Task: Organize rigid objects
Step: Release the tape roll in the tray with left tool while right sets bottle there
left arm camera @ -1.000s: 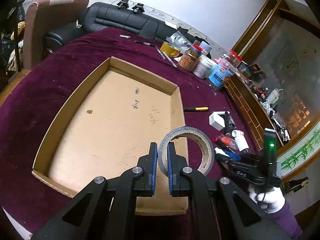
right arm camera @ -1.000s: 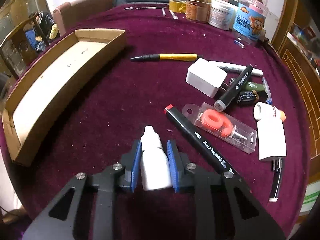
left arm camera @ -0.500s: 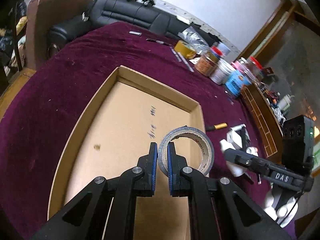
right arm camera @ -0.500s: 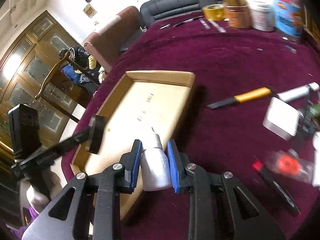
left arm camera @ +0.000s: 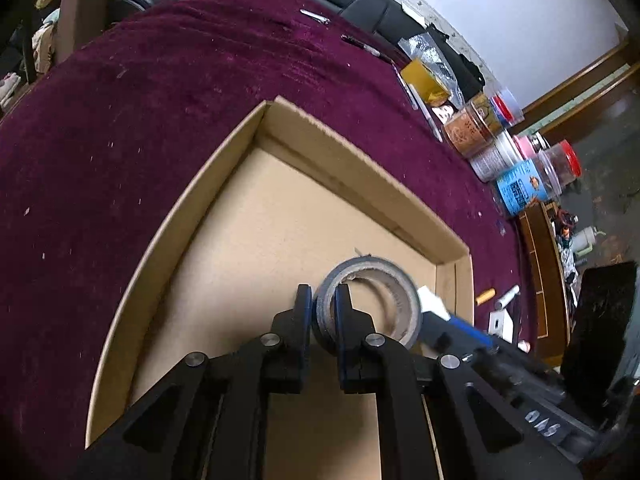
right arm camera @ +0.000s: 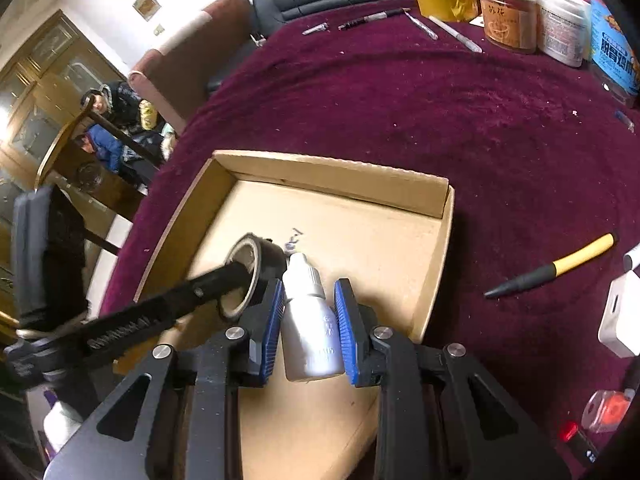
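Observation:
A shallow cardboard tray (left arm camera: 352, 160) (right arm camera: 332, 176) lies on the maroon tablecloth. My left gripper (left arm camera: 322, 296) is shut on the wall of a grey tape roll (left arm camera: 394, 280), held above the tray floor; the right wrist view shows the same tape roll (right arm camera: 256, 252) and the left gripper (right arm camera: 224, 280) at the tray's left. My right gripper (right arm camera: 310, 292) is shut on a small white dropper bottle (right arm camera: 310, 320), also over the tray. The bottle's tip (left arm camera: 434, 302) peeks out beside the tape in the left wrist view.
Right of the tray lie a yellow-and-black pen (right arm camera: 556, 268), a white box (right arm camera: 620, 320) and an orange item in a clear pack (right arm camera: 608, 408). Jars (right arm camera: 508, 20), a yellow tape roll (right arm camera: 448, 2) and pens stand at the table's far edge. A chair (right arm camera: 188, 64) is beyond.
Both grippers have moved from the table's right side to over the tray, the left with the tape roll, the right with the bottle. They now hang close together.

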{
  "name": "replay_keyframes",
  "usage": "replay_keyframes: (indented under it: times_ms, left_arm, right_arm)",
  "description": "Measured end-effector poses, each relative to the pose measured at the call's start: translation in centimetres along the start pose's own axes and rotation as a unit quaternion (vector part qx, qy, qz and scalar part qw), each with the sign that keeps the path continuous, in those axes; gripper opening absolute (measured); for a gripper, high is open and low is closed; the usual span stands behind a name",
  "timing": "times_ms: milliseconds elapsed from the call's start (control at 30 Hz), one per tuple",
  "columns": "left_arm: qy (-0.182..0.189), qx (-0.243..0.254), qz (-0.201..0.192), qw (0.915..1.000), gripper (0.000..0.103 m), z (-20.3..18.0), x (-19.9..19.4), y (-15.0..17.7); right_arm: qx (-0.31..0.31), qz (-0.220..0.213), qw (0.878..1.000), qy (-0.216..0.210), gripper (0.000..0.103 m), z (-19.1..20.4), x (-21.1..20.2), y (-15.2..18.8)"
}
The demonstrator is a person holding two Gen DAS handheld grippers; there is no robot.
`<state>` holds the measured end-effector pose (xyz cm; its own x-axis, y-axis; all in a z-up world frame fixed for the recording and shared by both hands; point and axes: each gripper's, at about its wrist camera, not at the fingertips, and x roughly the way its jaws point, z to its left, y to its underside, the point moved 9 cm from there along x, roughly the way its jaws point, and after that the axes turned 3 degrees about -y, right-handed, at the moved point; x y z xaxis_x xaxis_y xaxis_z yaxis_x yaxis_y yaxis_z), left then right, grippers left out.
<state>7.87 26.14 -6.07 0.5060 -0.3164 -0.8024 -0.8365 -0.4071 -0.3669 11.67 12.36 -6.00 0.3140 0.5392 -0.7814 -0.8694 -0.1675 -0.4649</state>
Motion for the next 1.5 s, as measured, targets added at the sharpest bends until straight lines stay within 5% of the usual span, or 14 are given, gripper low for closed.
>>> replay_keyframes:
  times_ms: [133, 300, 433, 633, 767, 867, 933, 1000, 1067, 1200, 1367, 1500]
  left_arm:
    - [0.019, 0.0, -0.005, 0.9998, 0.012, -0.2, 0.0, -0.1]
    - [0.046, -0.016, -0.014, 0.9987, 0.041, -0.6, -0.5, -0.4]
    - [0.066, -0.025, -0.031, 0.997, 0.044, -0.8, -2.4, -0.6]
    - [0.066, -0.029, -0.067, 0.9952, 0.055, -0.9, -6.2, 0.2]
    - [0.063, -0.008, -0.089, 0.994, 0.058, -2.5, -8.9, 2.1]
    - [0.065, 0.025, -0.108, 0.9917, 0.066, -5.0, -10.7, 4.1]
    - [0.068, 0.045, -0.113, 0.9902, 0.066, -7.0, -11.4, 5.7]
    - [0.076, 0.059, -0.11, 0.9892, 0.066, -9.0, -11.5, 7.6]
    - [0.086, 0.066, -0.1, 0.989, 0.067, -10.9, -11.0, 10.0]
    - [0.104, 0.083, -0.059, 0.9894, 0.067, -14.2, -9.3, 15.6]
    - [0.085, 0.13, 0.015, 0.9878, 0.067, -16.7, -6.0, 21.6]
    - [0.077, 0.136, 0.032, 0.9872, 0.067, -17.5, -5.1, 22.8]
  right_arm:
    - [-0.002, -0.002, 1.0, 0.019, 0.024, -0.7, 0.2, -0.2]
    - [-0.01, -0.013, 0.999, 0.044, 0.024, -0.9, -0.1, -0.5]
    - [-0.008, -0.029, 0.999, 0.035, 0.024, -0.5, -0.8, -0.5]
    - [-0.065, -0.093, 0.992, 0.06, 0.024, 1.4, -5.6, -0.7]
    - [-0.115, -0.156, 0.976, 0.095, 0.028, 2.4, -10.5, 0.0]
    - [-0.136, -0.234, 0.951, 0.148, 0.049, 2.1, -15.6, 0.8]
    - [-0.132, -0.295, 0.925, 0.198, 0.095, 0.9, -19.2, 1.6]
    - [-0.115, -0.34, 0.904, 0.231, 0.103, -1.4, -21.7, 2.9]
    - [-0.091, -0.325, 0.908, 0.25, 0.103, -4.2, -22.3, 3.9]
    - [0.021, -0.241, 0.948, 0.209, 0.1, -12.3, -21.8, 7.0]
    - [0.111, -0.24, 0.943, 0.202, 0.094, -19.4, -24.7, 10.5]
    - [0.133, -0.223, 0.948, 0.184, 0.06, -22.9, -24.9, 11.2]
